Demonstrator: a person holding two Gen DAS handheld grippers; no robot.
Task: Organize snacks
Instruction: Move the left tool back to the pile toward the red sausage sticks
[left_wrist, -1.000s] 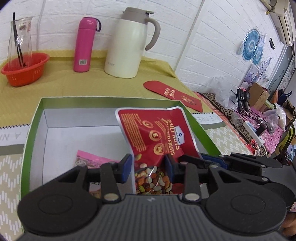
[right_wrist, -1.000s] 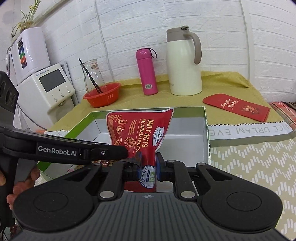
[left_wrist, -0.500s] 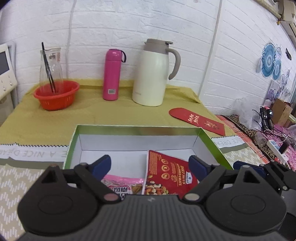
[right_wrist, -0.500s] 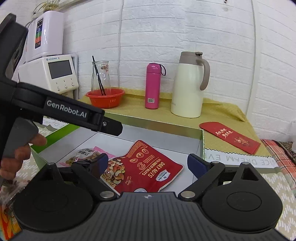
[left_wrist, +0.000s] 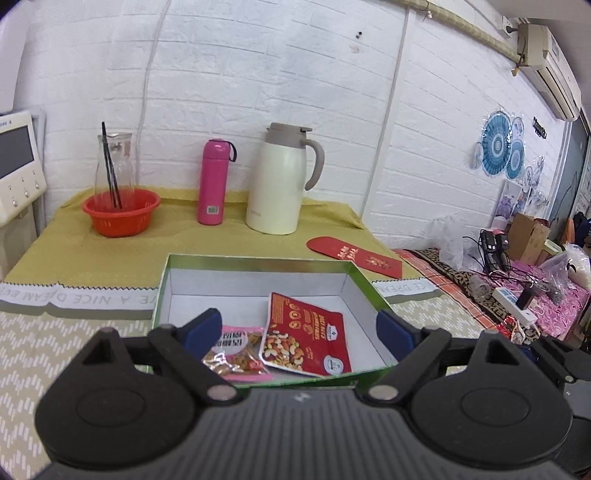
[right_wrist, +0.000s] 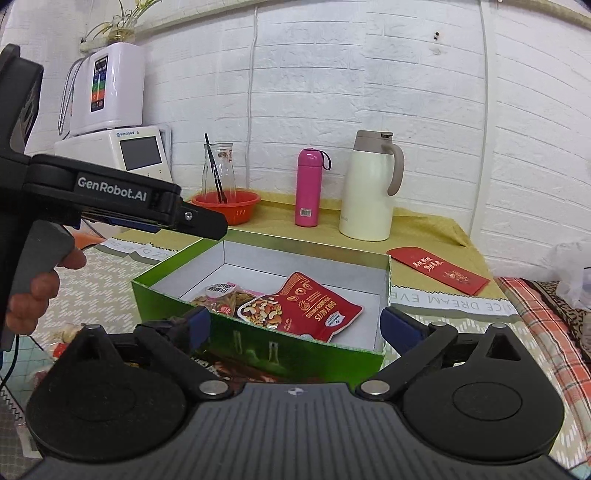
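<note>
A red nut pouch (left_wrist: 306, 338) (right_wrist: 301, 308) lies flat in the green box (left_wrist: 255, 263) (right_wrist: 258, 345), beside a pink snack packet (left_wrist: 236, 349) (right_wrist: 219, 293) on its left. My left gripper (left_wrist: 299, 328) is open and empty, held back above the box's near edge. My right gripper (right_wrist: 295, 326) is open and empty, in front of the box's near wall. The left gripper's body (right_wrist: 122, 201) shows at the left of the right wrist view, in a hand.
An orange basket (left_wrist: 122, 212) with a glass jar, a pink flask (left_wrist: 213, 182) and a cream jug (left_wrist: 282, 181) stand at the back. A red envelope (left_wrist: 354, 255) lies right of the box. More snack packets (right_wrist: 62, 338) lie at the left, in the right wrist view.
Both grippers held the red pouch upright over the box, then opened and let it fall flat inside. Both have since drawn back and up from the box.
</note>
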